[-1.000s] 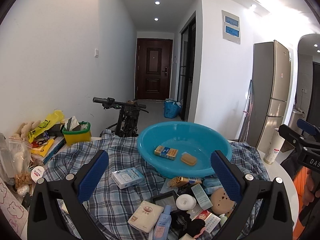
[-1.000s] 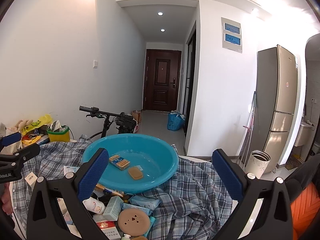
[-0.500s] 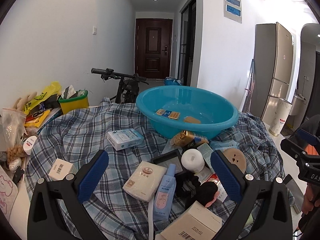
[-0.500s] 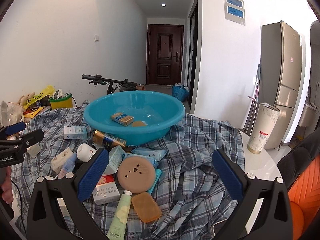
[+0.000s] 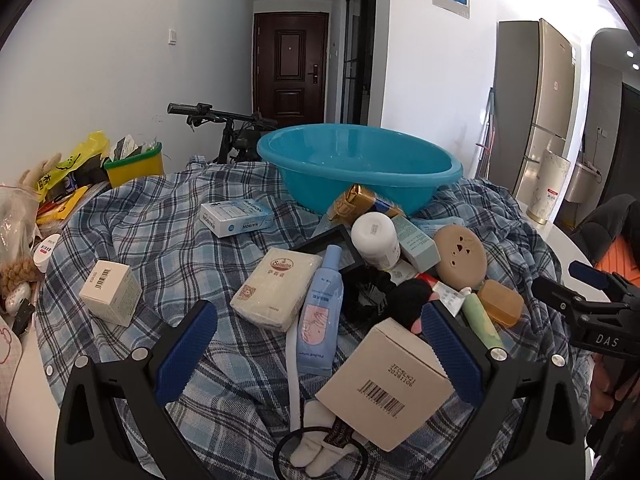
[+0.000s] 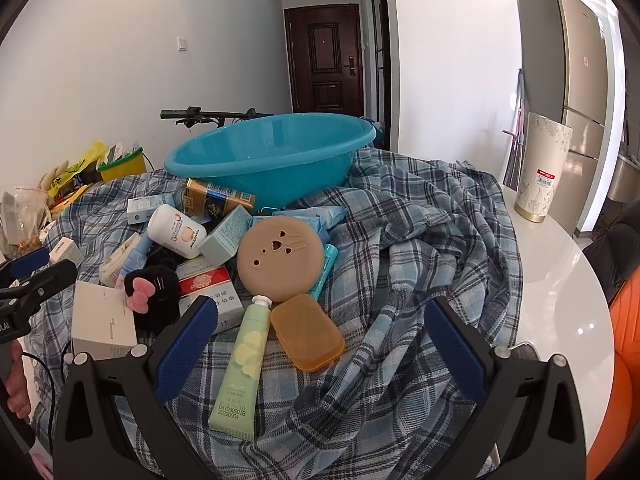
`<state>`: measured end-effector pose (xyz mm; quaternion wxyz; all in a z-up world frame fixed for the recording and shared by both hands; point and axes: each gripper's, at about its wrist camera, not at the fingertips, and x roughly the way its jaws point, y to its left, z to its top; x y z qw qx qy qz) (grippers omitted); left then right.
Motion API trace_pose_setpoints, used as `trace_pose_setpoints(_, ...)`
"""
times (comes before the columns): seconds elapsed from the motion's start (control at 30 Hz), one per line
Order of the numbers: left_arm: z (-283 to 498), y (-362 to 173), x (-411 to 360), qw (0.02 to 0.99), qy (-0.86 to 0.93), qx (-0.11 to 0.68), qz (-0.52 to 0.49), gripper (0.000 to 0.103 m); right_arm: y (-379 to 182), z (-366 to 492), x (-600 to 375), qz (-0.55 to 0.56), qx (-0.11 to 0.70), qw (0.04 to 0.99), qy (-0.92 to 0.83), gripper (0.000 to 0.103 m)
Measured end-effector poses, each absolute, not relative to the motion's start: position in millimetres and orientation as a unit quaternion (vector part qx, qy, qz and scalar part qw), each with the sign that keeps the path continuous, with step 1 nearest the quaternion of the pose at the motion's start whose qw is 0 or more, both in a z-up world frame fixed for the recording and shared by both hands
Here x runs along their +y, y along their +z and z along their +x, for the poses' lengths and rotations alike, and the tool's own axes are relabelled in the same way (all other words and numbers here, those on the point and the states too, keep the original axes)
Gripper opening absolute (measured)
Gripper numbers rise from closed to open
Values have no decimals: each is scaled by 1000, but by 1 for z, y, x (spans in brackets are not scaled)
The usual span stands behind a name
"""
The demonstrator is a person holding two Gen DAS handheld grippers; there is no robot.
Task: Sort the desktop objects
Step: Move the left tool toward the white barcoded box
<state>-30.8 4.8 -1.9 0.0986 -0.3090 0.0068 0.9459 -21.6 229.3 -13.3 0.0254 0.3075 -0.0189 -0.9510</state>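
Observation:
A blue basin (image 5: 360, 168) (image 6: 272, 156) stands at the back of a plaid cloth (image 5: 160, 240) (image 6: 420, 240). A heap of small items lies in front of it. My left gripper (image 5: 320, 344) is open and empty, low over a beige barcode box (image 5: 386, 384), a blue bottle (image 5: 320, 312) and a cream soap pack (image 5: 276, 288). My right gripper (image 6: 320, 340) is open and empty over a green tube (image 6: 240, 364) and an orange soap case (image 6: 306, 332), below a round tan case (image 6: 280, 258).
Two small boxes (image 5: 110, 292) (image 5: 236, 218) lie apart on the cloth's left. A yellow-green bin (image 5: 134, 162) and bags crowd the table's left edge. A tall cream cup (image 6: 542, 166) stands on the white tabletop (image 6: 560, 280) at right. A bicycle (image 5: 224, 128) stands behind the table.
Both grippers have pulled back and dropped lower toward the heap, so the items look nearer and the basin's inside is hidden. Both stay open and empty.

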Motion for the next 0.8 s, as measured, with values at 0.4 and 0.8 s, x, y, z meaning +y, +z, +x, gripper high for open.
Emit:
trace_pose_setpoints(0.4, -14, -13, 22, 195, 920, 23, -340, 103, -19, -21, 228, 318, -12, 26, -948, 103)
trace_pose_setpoints(0.8, -31, -29, 30, 202, 909, 34, -363, 103, -19, -20, 235, 316, -14, 20, -948, 103)
